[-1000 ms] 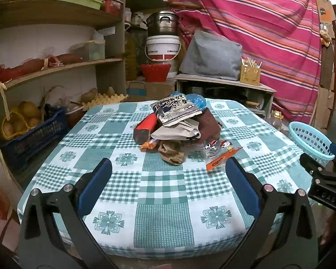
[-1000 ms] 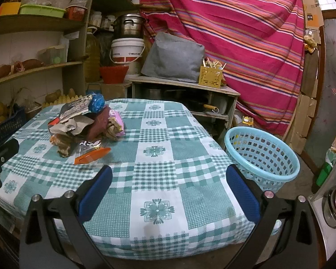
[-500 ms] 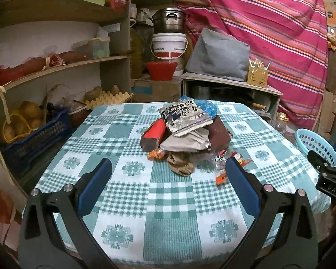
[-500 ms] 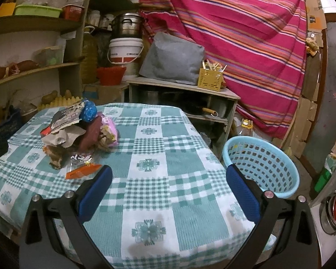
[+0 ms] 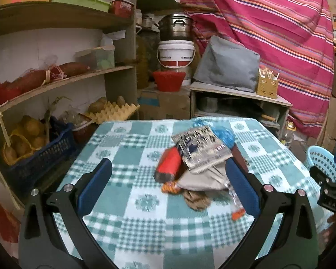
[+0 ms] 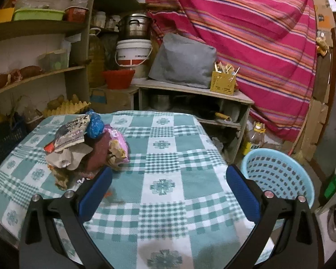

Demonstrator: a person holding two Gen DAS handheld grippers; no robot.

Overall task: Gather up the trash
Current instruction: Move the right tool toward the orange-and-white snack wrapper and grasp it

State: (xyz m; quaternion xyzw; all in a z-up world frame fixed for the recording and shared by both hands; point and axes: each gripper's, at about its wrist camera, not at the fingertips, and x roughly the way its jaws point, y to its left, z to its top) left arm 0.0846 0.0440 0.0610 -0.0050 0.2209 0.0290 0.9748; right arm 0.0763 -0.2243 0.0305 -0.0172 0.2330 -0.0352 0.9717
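Storeroom setting: wooden shelves (image 5: 62, 83) along the left wall, a striped magenta cloth (image 5: 268, 29) hung across the back, a worktop (image 5: 127, 148) under a green-and-white checked cover in the middle.

Items, left to right:

- Dark blue crate (image 5: 42, 154) of yellow produce, low on the left, beside the worktop.
- Egg tray (image 5: 114, 112) with potatoes, behind the worktop's far left corner.
- Red bowl (image 5: 169, 80) on a cardboard box, below a white bucket (image 5: 175, 53) topped by a steel pot (image 5: 174, 28).
- Left claw (image 5: 168, 187): blue-padded jaws spread wide, holding nothing, hovering above the near part of the worktop with the trash heap between and beyond its tips.
- Trash heap (image 5: 197, 165), one pile on the worktop: red packet (image 5: 169, 165) at the left edge, printed black-and-white wrapper (image 5: 200, 148) on top, blue crumpled bag (image 5: 222, 134) behind it, grey paper (image 5: 201, 179) below, brown scrap (image 5: 196, 199) nearest, small orange piece (image 5: 238, 214) apart at the front right. A pink wrapper (image 6: 117, 141) lies on the heap's right flank.
- Right claw (image 6: 169, 192): jaws spread wide, empty, over bare cloth to the right of the heap; left pad just in front of the heap's near edge.
- Grey cushion (image 6: 182, 60) and yellow utensil holder (image 6: 222, 81) on a low shelf unit behind the worktop.
- Light blue perforated basket (image 6: 277, 174) on the floor, off the worktop's right side, apart from the heap.
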